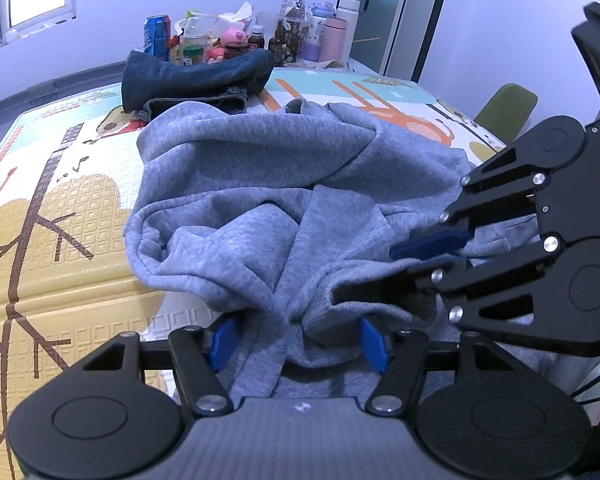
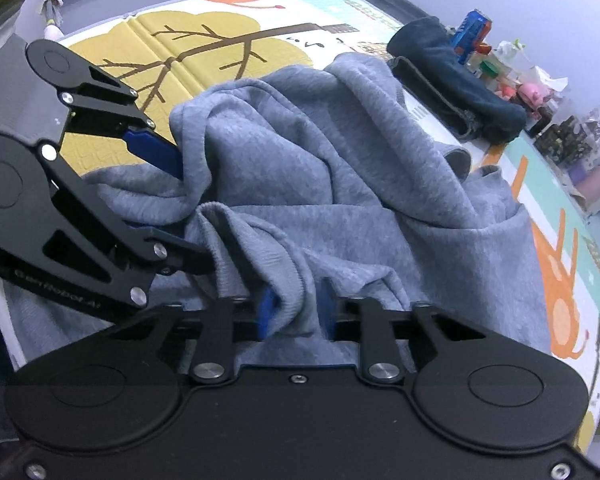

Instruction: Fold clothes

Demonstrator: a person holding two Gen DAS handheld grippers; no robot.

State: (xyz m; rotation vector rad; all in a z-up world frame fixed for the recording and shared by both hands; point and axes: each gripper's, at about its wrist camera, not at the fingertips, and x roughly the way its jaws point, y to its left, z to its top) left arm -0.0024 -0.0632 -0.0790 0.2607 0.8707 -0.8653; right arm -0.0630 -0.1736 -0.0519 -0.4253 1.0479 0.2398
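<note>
Grey sweatshirt [image 1: 260, 200] lies bunched just ahead of both tools. Our left tool [image 1: 300, 340] stands wide around a fold; our right tool [image 2: 296, 312] pinches ribbed hem. Only the left view shows a door [image 1: 384, 12].

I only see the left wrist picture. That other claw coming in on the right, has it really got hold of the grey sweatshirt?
Observer: Yes. The right wrist view shows the right claw closed on a fold of the grey sweatshirt, pinched between its blue pads.
Operator: And how does my own claw look from over there?
Observer: From the side, the left claw stands wide apart, with one finger above a bunched fold of the cloth and the other below it.
</note>
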